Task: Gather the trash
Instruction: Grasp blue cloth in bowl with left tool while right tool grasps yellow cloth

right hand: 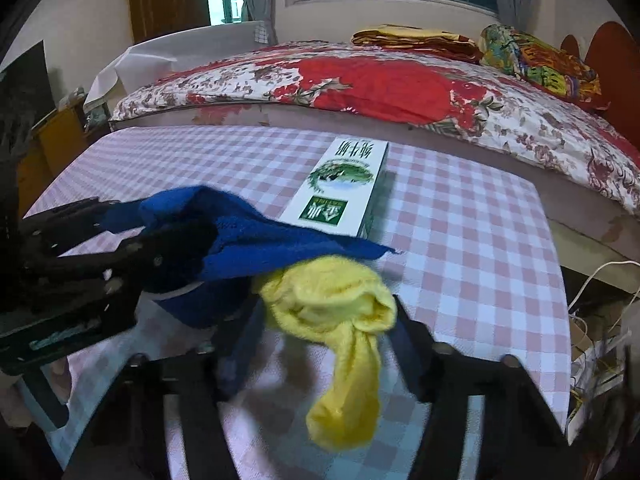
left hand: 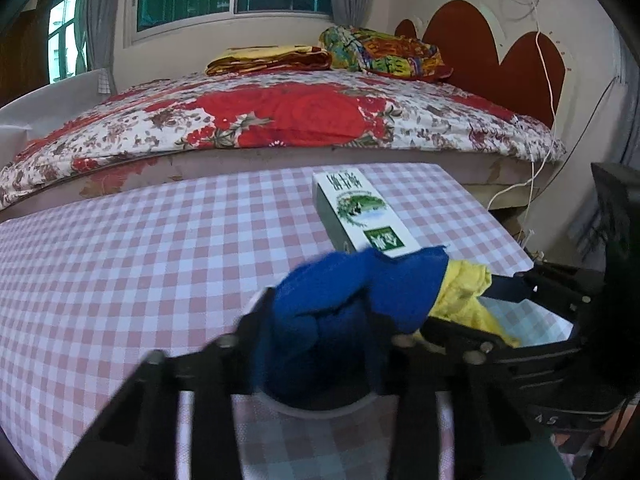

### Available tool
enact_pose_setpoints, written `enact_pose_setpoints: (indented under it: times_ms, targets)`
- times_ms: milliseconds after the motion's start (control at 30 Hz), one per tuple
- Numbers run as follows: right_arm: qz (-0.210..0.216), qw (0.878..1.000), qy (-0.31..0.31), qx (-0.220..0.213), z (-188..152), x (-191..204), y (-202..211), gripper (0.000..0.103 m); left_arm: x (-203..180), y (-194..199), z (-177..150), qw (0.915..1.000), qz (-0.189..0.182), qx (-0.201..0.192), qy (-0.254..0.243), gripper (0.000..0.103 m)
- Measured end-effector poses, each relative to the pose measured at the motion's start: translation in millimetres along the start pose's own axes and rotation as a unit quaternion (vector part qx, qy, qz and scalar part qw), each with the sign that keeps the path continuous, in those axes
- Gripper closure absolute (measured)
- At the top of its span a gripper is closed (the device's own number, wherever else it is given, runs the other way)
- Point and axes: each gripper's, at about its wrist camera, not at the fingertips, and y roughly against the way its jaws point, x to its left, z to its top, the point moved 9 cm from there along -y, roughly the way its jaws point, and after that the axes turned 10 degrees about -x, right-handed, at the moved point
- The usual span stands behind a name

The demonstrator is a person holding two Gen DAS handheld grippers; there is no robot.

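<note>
- Two soft, light cloths bunch on the checked worktop [right hand: 480,216]: left gripper [left hand: 320,320] fingers pinch the blue cloth [left hand: 344,304]; right gripper [right hand: 328,312] fingers clasp the yellow cloth [right hand: 340,320].
- Grip bunched folds.

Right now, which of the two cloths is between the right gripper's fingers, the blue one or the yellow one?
The yellow cloth. It sits bunched between the right gripper fingers, while the blue cloth lies to its left, clamped in the left gripper.

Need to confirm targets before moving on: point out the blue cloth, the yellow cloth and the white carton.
blue cloth [left hand: 320,320]: left wrist view, bunched middle.
yellow cloth [right hand: 336,300]: right wrist view, upper bunched part.
white carton [right hand: 340,188]: right wrist view, printed top face.
</note>
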Motion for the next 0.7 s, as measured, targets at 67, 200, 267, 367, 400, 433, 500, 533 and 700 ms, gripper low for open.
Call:
enact_pose_setpoints:
  times_ms: [67,200,267,367,400,433,500,533,700]
  targets:
    - [0.004,1.0,-0.002,0.003,-2.6,-0.1,1.0,0.081,-1.2,1.1,0.2,1.0,-0.006,-0.002,0.006,0.084]
    - [0.009,1.0,-0.008,0.006,-9.0,-4.5,4.1,0.082,-3.0,7.9,6.4,0.9997,-0.016,-0.011,0.017,0.09]
    - [0.004,1.0,-0.007,0.0,-8.8,-6.5,10.4,0.083,-3.0,15.4,13.2,0.9994,-0.017,-0.025,0.019,0.09]
    - [-0.002,1.0,-0.008,-0.01,-7.2,-10.4,21.1,0.083,-4.2,24.5,19.7,0.9987,-0.021,-0.038,0.025,0.09]
    - [-0.007,1.0,-0.009,-0.014,-7.0,-13.4,26.3,0.083,-3.8,26.3,21.4,0.9985,-0.021,-0.043,0.026,0.09]
    - [-0.01,1.0,-0.01,-0.017,-6.9,-15.9,29.7,0.083,-4.2,29.3,22.9,0.9983,-0.022,-0.046,0.027,0.09]
    - [-0.017,1.0,-0.015,-0.021,-6.8,-21.8,37.0,0.083,-5.0,35.2,25.4,0.9979,-0.022,-0.055,0.028,0.09]
    - [-0.022,0.999,-0.017,-0.025,-6.9,-25.1,41.9,0.083,-6.0,38.6,26.4,0.9977,-0.021,-0.059,0.026,0.09]
    - [-0.037,0.998,-0.027,-0.035,-6.2,-37.9,63.9,0.083,-7.7,54.9,32.4,0.9964,-0.017,-0.08,0.024,0.09]
